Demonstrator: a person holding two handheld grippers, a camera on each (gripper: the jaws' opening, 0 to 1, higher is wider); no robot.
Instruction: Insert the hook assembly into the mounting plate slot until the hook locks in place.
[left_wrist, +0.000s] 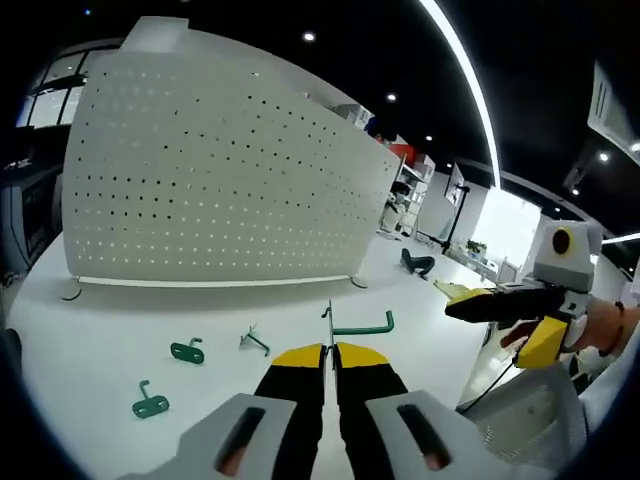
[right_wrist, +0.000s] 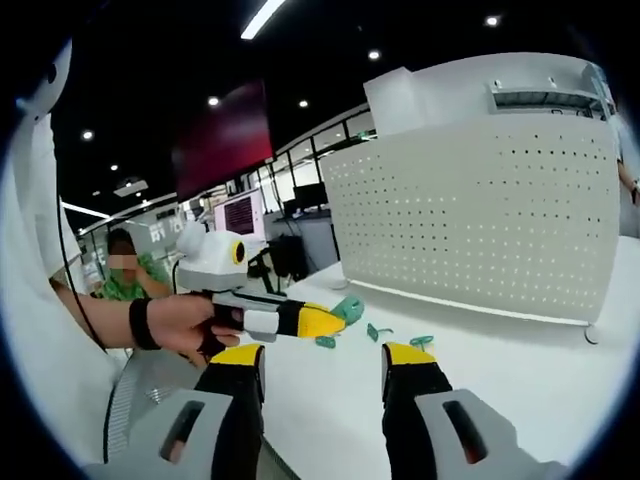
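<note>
Left claw (left_wrist: 329, 352) is pinched tight on a green hook (left_wrist: 362, 327) by its metal end, held above the white tabletop (left_wrist: 90, 350) in front of the white perforated mounting plate (left_wrist: 220, 170), which stands upright on the tabletop. Three more hooks lie on the tabletop before the plate: one (left_wrist: 187, 350) and another (left_wrist: 150, 404) off to the held hook's left, plus a smaller one (left_wrist: 254, 341) just beside it. Right claw (right_wrist: 324, 360) is spread wide with nothing between its tips, facing the plate and well apart from it.
</note>
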